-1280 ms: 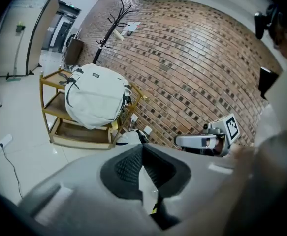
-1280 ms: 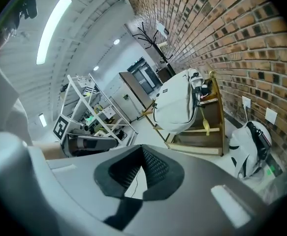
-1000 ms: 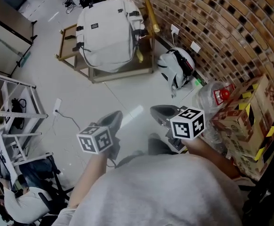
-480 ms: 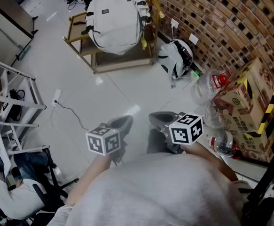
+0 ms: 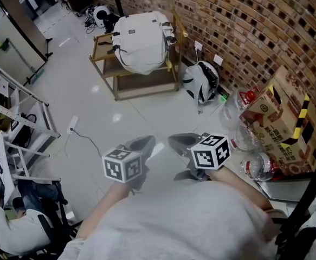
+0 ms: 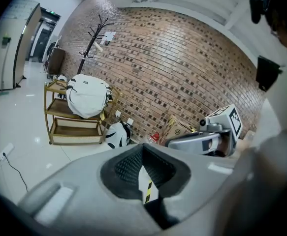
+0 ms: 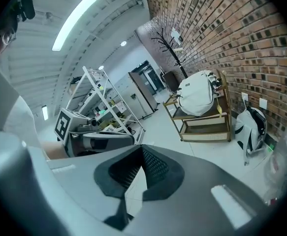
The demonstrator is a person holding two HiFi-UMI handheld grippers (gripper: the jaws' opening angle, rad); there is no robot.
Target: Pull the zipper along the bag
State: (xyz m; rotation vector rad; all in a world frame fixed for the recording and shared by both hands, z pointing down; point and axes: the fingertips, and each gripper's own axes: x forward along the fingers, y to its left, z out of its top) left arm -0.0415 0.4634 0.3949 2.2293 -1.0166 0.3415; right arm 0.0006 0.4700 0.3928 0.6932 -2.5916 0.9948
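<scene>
The left gripper [image 5: 141, 143] and right gripper [image 5: 179, 141] have drawn slightly closer together since the earlier frame. Both have their jaws fully closed and hold nothing. The white bag [image 5: 144, 39] sits on the wooden cart [image 5: 147, 84] by the brick wall [image 5: 244, 20], well apart from both. The zipper is judged untouched, so the whole pull remains.

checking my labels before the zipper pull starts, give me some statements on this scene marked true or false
1. The white fabric backpack sits on top of the wooden shelf cart. True.
2. The left claw grips the backpack's zipper. False: it is shut on nothing, far from the backpack.
3. The right claw is wide open. False: it is shut and empty.
4. A cardboard box with yellow-and-black tape stands by the brick wall. True.
5. The black-and-white bag lies on the cart's bottom shelf. False: it is on the floor beside the cart.
</scene>
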